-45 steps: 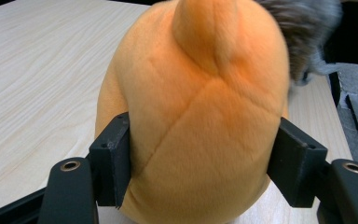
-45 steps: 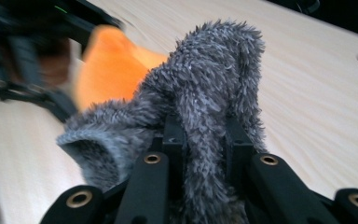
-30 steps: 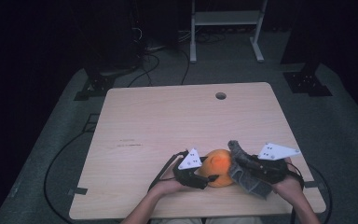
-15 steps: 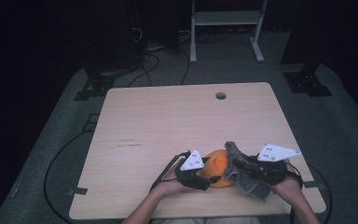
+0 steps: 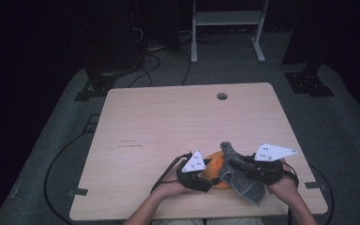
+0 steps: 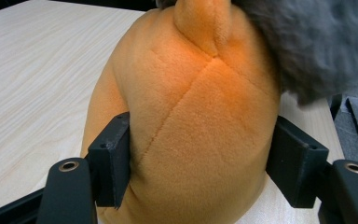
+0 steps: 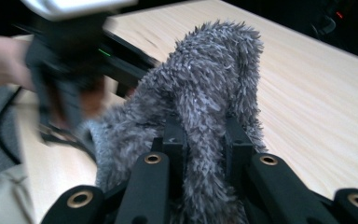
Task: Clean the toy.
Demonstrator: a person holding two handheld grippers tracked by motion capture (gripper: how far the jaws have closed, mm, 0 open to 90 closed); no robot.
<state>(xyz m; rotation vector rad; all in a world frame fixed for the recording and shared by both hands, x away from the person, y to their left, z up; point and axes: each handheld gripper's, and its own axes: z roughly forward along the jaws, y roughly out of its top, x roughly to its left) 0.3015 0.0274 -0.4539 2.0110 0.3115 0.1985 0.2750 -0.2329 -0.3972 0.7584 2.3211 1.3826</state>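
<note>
An orange plush toy rests on the wooden table near its front edge. My left gripper is shut on the orange plush toy, its jaws pressing both sides. A fuzzy grey cloth drapes over the toy's right side. My right gripper is shut on the grey cloth, which bunches up between its jaws. The left gripper appears blurred in the right gripper view.
A round cable hole sits near the table's far edge. Black cables trail on the grey floor at the left. A white metal frame stands behind the table. Tape strips mark the table's front corners.
The grey cloth has been drawn a little further over the orange toy by my right gripper. The left gripper keeps its hold in nearly the same place.
</note>
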